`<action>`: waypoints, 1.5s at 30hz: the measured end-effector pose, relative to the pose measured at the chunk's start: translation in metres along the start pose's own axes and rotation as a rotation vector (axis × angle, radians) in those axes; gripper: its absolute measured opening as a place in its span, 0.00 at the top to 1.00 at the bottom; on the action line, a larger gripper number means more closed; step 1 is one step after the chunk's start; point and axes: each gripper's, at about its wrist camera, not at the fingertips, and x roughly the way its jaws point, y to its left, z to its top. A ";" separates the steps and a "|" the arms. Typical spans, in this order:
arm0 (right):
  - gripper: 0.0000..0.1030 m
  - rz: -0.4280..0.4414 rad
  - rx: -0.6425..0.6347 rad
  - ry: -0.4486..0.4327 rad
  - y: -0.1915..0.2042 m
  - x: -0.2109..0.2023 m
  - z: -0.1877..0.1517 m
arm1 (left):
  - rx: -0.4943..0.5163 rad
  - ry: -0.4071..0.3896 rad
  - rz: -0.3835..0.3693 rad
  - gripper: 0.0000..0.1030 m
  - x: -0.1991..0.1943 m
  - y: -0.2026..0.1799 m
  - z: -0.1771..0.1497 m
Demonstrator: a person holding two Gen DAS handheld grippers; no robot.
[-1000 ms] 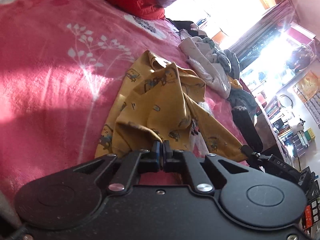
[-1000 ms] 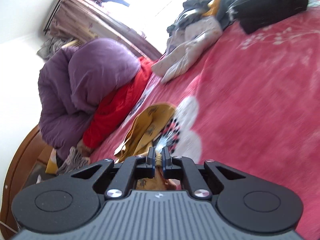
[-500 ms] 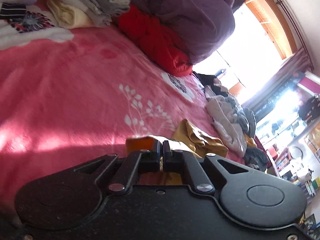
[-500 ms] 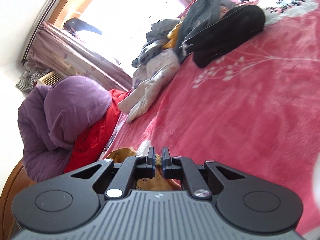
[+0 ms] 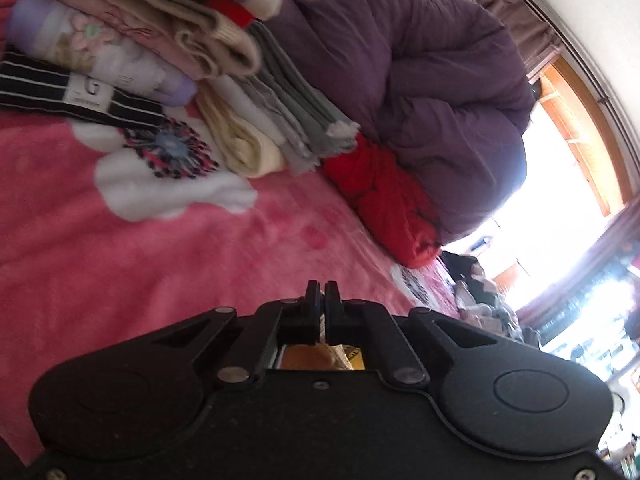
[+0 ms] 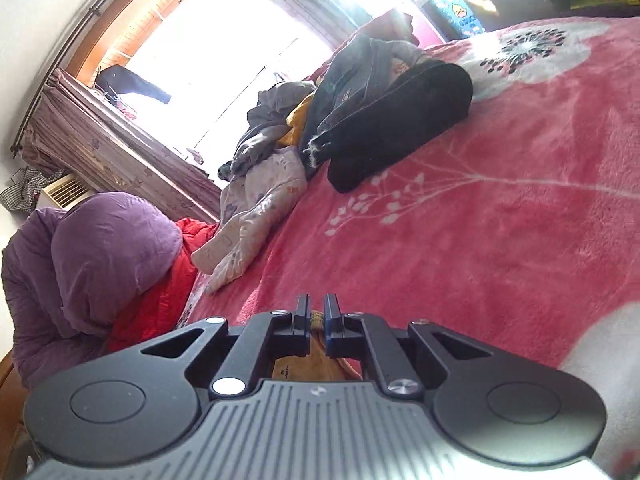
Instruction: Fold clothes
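Observation:
My left gripper (image 5: 322, 300) is shut on the yellow printed garment (image 5: 316, 358); only a strip of it shows behind the jaws, the rest hangs hidden below. My right gripper (image 6: 317, 312) is shut on the same yellow garment (image 6: 316, 356), a fold of it pinched between the pads. Both grippers are raised above the pink floral blanket (image 5: 120, 264), which also shows in the right wrist view (image 6: 480, 240).
A stack of folded clothes (image 5: 160, 60) sits far left. A purple duvet (image 5: 420, 92) and a red garment (image 5: 384, 200) lie behind. A heap of unfolded clothes (image 6: 280, 152) and a black garment (image 6: 400, 120) lie by the window.
Both grippers have lifted and tilted up with the yellow garment. It was spread on the blanket in view; now it hangs almost hidden below the jaws.

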 end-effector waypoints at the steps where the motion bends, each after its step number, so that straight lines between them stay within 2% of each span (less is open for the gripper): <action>1: 0.92 -0.020 -0.001 -0.021 -0.001 -0.002 0.001 | -0.015 -0.009 0.016 1.00 -0.001 0.004 0.001; 6: 0.92 -0.095 0.004 -0.069 -0.008 -0.004 0.002 | -0.106 -0.056 0.080 1.00 -0.001 0.023 0.009; 12: 0.92 -0.159 -0.045 -0.110 -0.005 -0.003 -0.001 | -0.224 -0.088 0.115 1.00 0.005 0.047 0.018; 17: 0.91 -0.174 -0.031 -0.125 -0.008 -0.003 0.000 | -0.224 -0.125 0.129 1.00 0.010 0.053 0.025; 21: 0.86 -0.172 -0.008 -0.125 -0.010 -0.002 0.000 | -0.258 -0.177 0.140 1.00 0.015 0.059 0.030; 22: 0.83 -0.174 -0.004 -0.134 -0.011 -0.003 0.000 | -0.250 -0.172 0.130 1.00 0.016 0.058 0.029; 24: 0.52 -0.185 -0.007 -0.165 -0.009 -0.008 0.000 | -0.221 -0.155 0.092 1.00 0.017 0.054 0.026; 25: 0.51 -0.184 -0.016 -0.183 -0.007 -0.011 0.000 | -0.202 -0.139 0.069 1.00 0.018 0.050 0.024; 27: 0.51 -0.170 -0.054 -0.189 0.000 -0.011 -0.001 | -0.156 -0.103 0.027 0.98 0.023 0.038 0.020; 29: 0.51 -0.148 -0.112 -0.167 0.009 -0.008 -0.004 | -0.093 -0.054 -0.017 0.88 0.030 0.022 0.012; 31: 0.51 -0.121 -0.179 -0.133 0.021 -0.004 -0.008 | -0.015 -0.020 -0.048 0.62 0.037 0.002 0.002; 32: 0.51 -0.103 -0.216 -0.112 0.028 -0.001 -0.012 | 0.028 -0.007 -0.065 0.58 0.041 -0.010 -0.004; 35: 0.51 -0.047 -0.318 -0.040 0.048 0.008 -0.024 | 0.214 0.051 -0.107 0.57 0.053 -0.050 -0.026; 42: 0.51 0.084 -0.557 0.153 0.104 0.035 -0.063 | 0.810 0.163 -0.133 0.57 0.080 -0.140 -0.111; 45: 0.51 0.126 -0.647 0.213 0.126 0.048 -0.081 | 0.942 0.169 -0.116 0.57 0.087 -0.153 -0.132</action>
